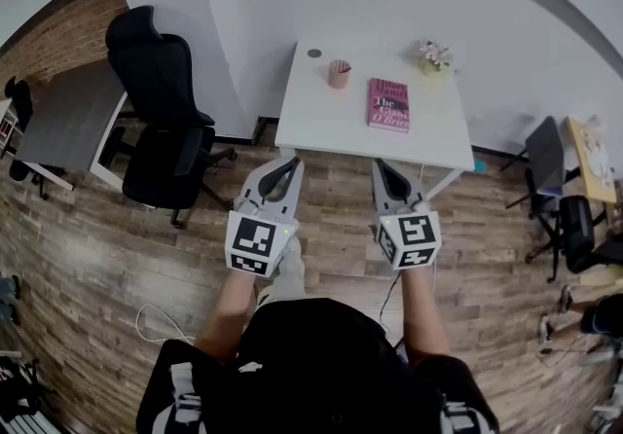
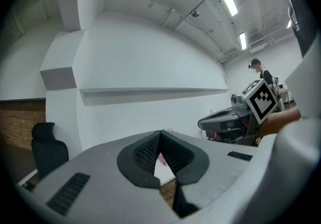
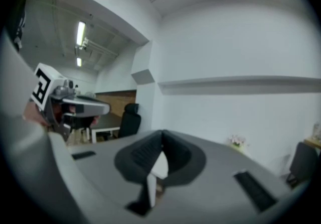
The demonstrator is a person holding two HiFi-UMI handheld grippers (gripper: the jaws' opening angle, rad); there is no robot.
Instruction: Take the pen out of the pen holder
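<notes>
A pink pen holder (image 1: pixel 339 74) stands at the back left of the white table (image 1: pixel 321 121), with a thin pen sticking out of its top. I hold both grippers over the wooden floor, short of the table's front edge. My left gripper (image 1: pixel 291 162) points toward the table's left front, its jaws meeting at the tips with nothing between them. My right gripper (image 1: pixel 379 164) is held the same way, shut and empty. In the left gripper view my left gripper (image 2: pixel 161 132) hides most of the table. In the right gripper view my right gripper (image 3: pixel 162 132) does the same.
A pink book (image 1: pixel 388 104) and a small flower pot (image 1: pixel 434 56) lie on the table. A black office chair (image 1: pixel 165 130) and a grey desk (image 1: pixel 68 116) stand at the left. Another chair (image 1: pixel 545 155) is at the right. A white cable (image 1: pixel 156 325) lies on the floor.
</notes>
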